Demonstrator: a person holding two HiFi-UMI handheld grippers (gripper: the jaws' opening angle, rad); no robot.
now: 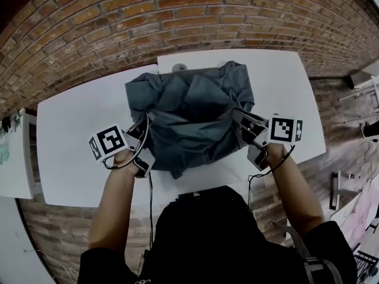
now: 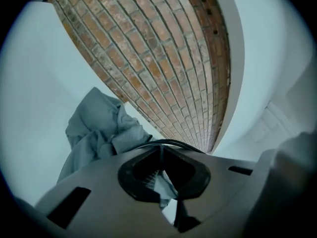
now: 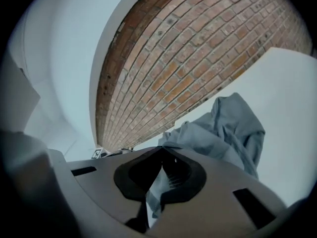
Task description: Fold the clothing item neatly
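Grey garment [image 1: 192, 108] on table [image 1: 71, 147], clamped by left tool [image 1: 145, 130] and right tool [image 1: 243, 119].

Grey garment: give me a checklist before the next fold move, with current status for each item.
1. Left gripper gripping the grey garment: ok, cloth is pinched between its fingers.
2. Right gripper gripping the garment: ok, cloth is pinched between its fingers.
3. Both grips on matching corners or edges: cannot tell, the cloth is too bunched to trace its outline.
4. Garment lying flat and smooth: not ok, it is a crumpled heap with deep folds.
5. Room on the table to spread it: ok, bare white surface shows on both sides of the heap.
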